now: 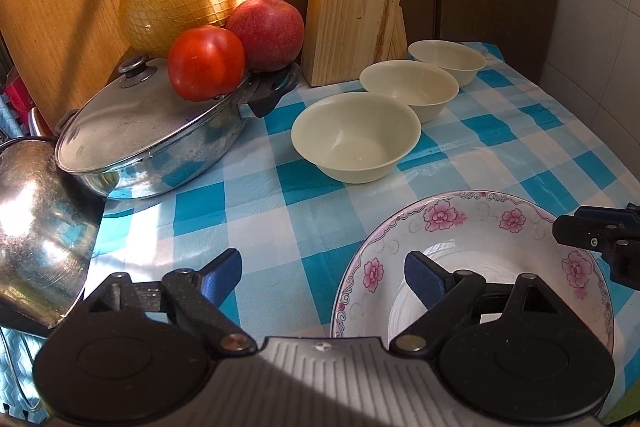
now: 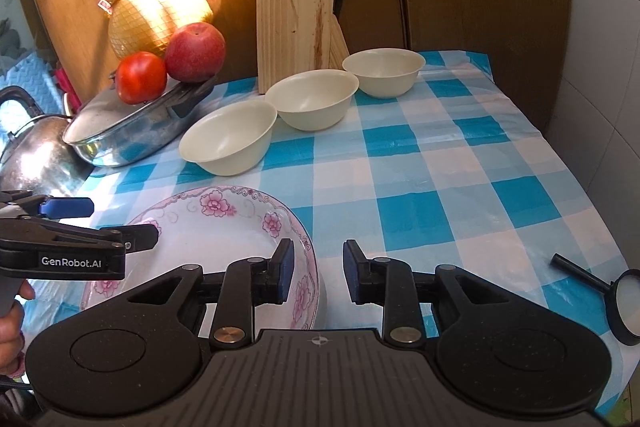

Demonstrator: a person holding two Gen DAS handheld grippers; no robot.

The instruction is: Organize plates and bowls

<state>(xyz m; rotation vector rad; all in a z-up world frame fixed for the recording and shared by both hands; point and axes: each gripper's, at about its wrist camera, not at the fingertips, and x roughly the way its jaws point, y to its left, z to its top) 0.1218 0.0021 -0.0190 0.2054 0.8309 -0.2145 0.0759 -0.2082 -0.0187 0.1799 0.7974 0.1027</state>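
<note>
Left wrist view shows the checked tablecloth (image 1: 280, 187) bearing a flowered plate (image 1: 440, 223) nearest, under the wide-spread, empty left gripper (image 1: 323, 273); three cream bowls (image 1: 356, 137) line up behind. The right gripper (image 2: 319, 267) gapes narrower, astride the plate's rim.

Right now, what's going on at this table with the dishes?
A person holds a gripper in each hand over a floral plate on the checked tablecloth. Both the left gripper and the right gripper are open, straddling opposite sides of the plate's rim without gripping it. Three cream bowls sit separately in a diagonal row behind, not yet stacked.
</note>
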